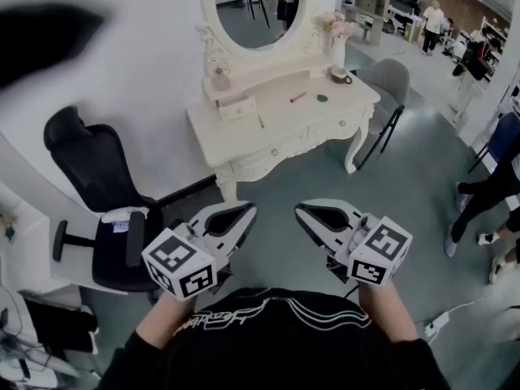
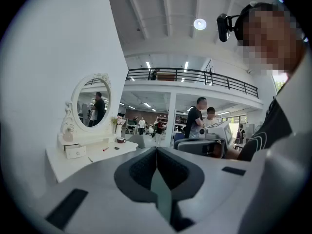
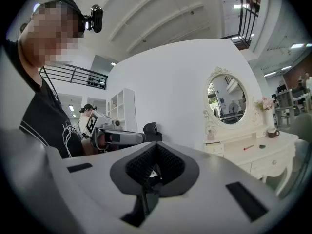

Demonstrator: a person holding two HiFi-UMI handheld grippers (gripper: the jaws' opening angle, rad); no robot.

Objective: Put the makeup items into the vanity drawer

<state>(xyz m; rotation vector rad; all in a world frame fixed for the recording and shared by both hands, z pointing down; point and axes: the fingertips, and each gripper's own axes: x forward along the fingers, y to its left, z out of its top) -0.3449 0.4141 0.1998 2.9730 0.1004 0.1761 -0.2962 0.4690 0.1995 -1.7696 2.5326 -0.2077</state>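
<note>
— Where are we?
— On a grey floor, well back from the white vanity at the wall; a black chair is to our left.
— The makeup?
— A red stick and a dark round piece lie on its top.
— Our hands?
— We hold the left gripper and right gripper level, tips angled inward, jaws together, empty.

- Matt white plastic on left gripper and right gripper, lower middle; dark, finely ribbed pads inside.
- Smooth cream-painted finish on vanity, upper middle.
- Glossy glass in mirror.
- Matt black upholstery on office chair, left.
- Smooth grey floor, faint sheen.
</note>
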